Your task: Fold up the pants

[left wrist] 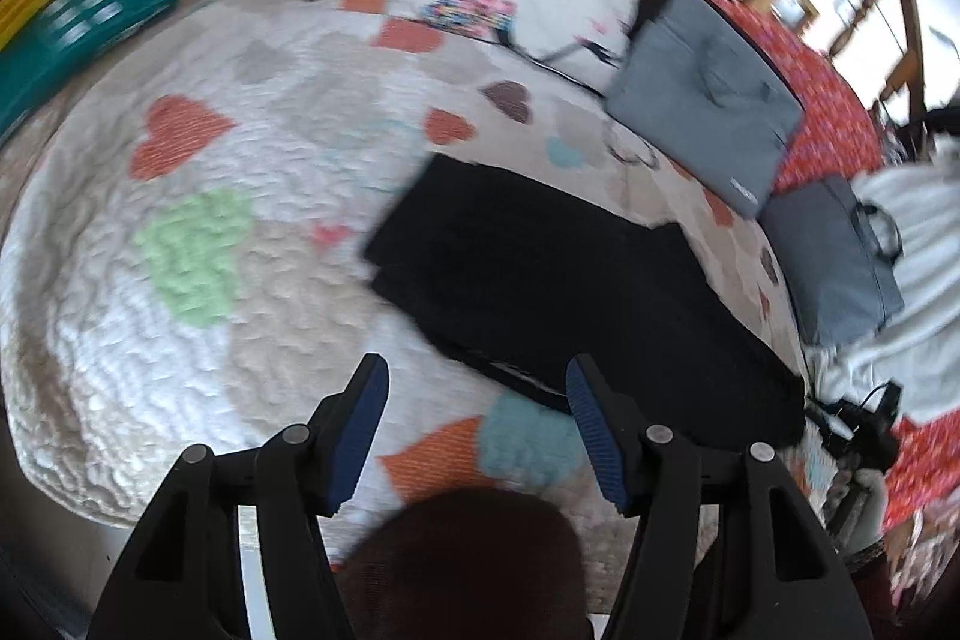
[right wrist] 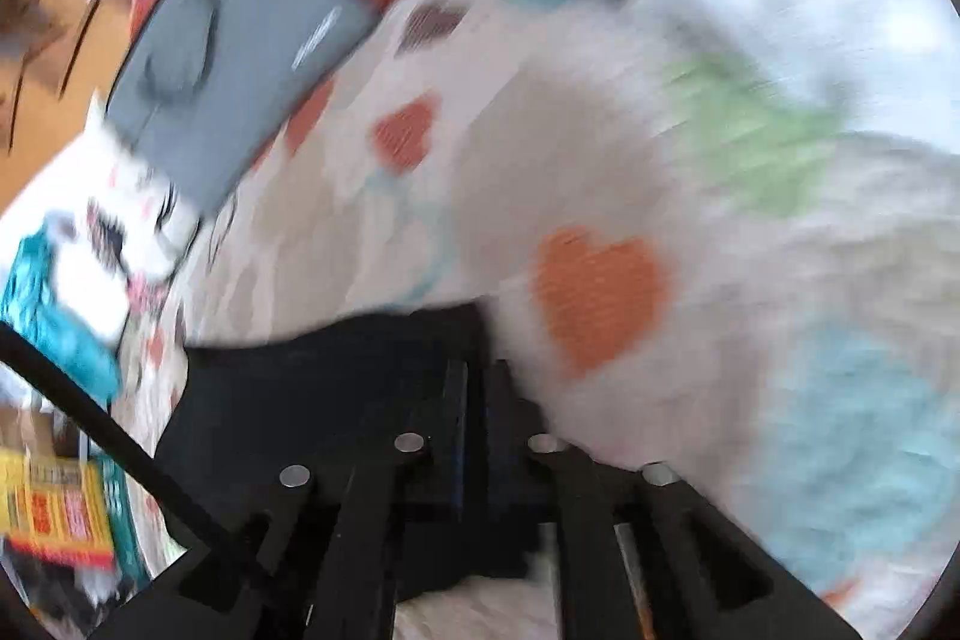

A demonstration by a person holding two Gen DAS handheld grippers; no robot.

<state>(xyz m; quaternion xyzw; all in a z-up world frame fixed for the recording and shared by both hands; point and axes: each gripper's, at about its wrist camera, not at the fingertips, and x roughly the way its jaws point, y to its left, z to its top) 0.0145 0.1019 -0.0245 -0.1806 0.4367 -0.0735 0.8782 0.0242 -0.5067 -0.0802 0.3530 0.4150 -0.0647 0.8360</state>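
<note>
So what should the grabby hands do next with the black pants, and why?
Probably bring the open left gripper down onto the near edge of the black pants. They lie flat on the heart quilt, folded into a long strip, and nothing sits between its fingers.

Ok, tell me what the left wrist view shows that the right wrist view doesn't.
Left wrist only: the left gripper, open and empty above the quilt, and the black pants lying folded flat in full. Right wrist only: the right gripper, jaws nearly together over the pants' edge, too blurred to confirm a grip. Both share the heart-patterned quilt, the grey bag and the pants.
</note>
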